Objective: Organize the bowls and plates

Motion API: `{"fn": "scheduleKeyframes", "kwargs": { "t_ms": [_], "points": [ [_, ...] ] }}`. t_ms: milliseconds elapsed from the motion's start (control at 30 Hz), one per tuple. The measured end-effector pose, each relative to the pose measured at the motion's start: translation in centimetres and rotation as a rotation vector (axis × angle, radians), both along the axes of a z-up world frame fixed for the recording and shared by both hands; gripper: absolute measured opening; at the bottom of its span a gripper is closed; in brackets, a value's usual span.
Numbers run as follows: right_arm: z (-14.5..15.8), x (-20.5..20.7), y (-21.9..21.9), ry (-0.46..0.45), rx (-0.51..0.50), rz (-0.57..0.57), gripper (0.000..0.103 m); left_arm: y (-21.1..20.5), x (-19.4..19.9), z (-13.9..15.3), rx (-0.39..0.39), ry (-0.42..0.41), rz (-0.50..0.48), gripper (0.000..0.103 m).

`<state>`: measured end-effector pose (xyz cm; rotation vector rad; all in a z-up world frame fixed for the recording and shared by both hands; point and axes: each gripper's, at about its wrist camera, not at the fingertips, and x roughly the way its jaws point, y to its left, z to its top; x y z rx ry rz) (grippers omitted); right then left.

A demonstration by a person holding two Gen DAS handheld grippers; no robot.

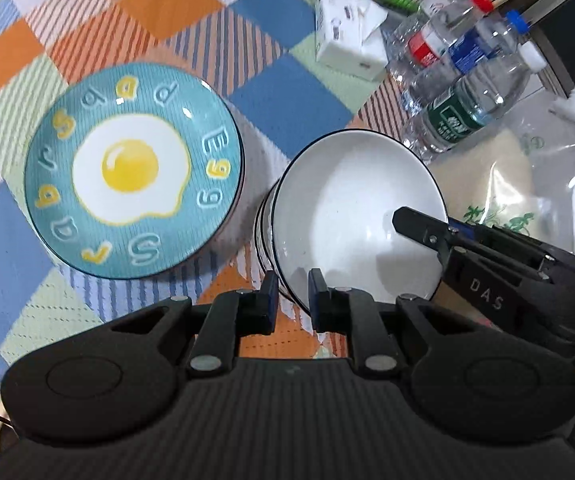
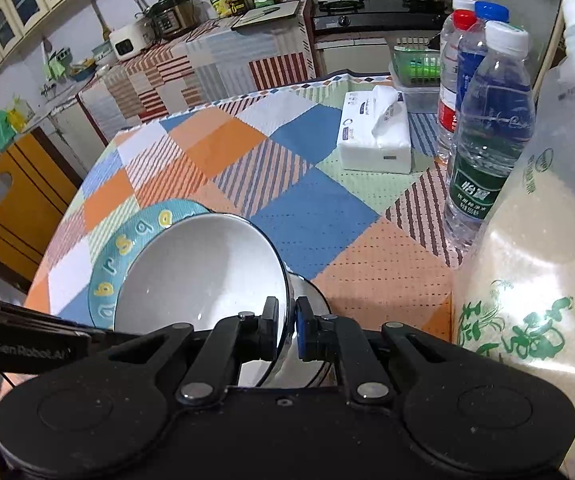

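A white bowl [image 1: 351,208] with a dark rim tilts up on edge over a stack of like bowls [image 1: 262,220]. My left gripper [image 1: 293,300] is shut on its near rim. My right gripper [image 1: 403,218] pinches the rim from the right side. In the right wrist view the right gripper [image 2: 286,320] is shut on that bowl [image 2: 207,272], with another bowl [image 2: 312,296] just under it. The left gripper's body [image 2: 27,346] comes in from the left. A teal plate with a fried-egg picture [image 1: 131,172] lies flat to the left, half hidden behind the bowl [image 2: 127,248].
On the chequered tablecloth [image 1: 287,80] stand a tissue pack [image 1: 343,40], several water bottles [image 1: 467,100] and a big clear bag of rice [image 1: 527,184] close on the right. A green-lidded box [image 2: 415,68] sits at the back. The round table's edge [image 2: 67,216] curves on the left.
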<state>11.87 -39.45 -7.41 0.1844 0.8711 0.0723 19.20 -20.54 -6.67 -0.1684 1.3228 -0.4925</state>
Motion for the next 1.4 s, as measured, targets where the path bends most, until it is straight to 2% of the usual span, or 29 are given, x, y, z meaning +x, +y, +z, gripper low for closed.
{"fn": "scheduleKeyframes", "kwargs": {
  "t_ms": [100,400,600,933,1233,1267,1333,1400],
  "points": [
    [-0.7,-0.1,0.5,-0.004,-0.059,0.011,0.012,-0.1,0.2,-0.8,0.002,0.020,0.004,0.014],
    [-2.1,-0.7,2.4,-0.070,-0.265,0.059,0.012,-0.9,0.5,-1.6,0.029,0.000,0.003,0.014],
    [-2.9,-0.8,3.7,-0.108,-0.398,0.092,0.013,-1.2,0.7,-2.4,0.038,0.023,-0.002,0.014],
    [-3.4,-1.0,3.9,-0.128,-0.434,0.107,0.015,-1.5,0.4,-2.2,0.038,-0.010,-0.010,0.016],
    [-1.1,-4.4,1.8,-0.185,-0.261,0.102,0.017,-0.2,-0.8,0.6,0.006,-0.149,-0.071,0.020],
    [-0.8,-5.0,1.7,-0.194,-0.255,0.108,0.018,0.1,-0.8,0.9,-0.009,-0.164,-0.082,0.021],
    [-0.5,-6.1,1.5,-0.207,-0.248,0.125,0.029,0.5,-0.9,1.3,-0.029,-0.189,-0.104,0.023],
    [-0.4,-7.0,1.4,-0.215,-0.243,0.149,0.034,1.0,-1.1,1.5,-0.050,-0.213,-0.118,0.027]
  ]
}}
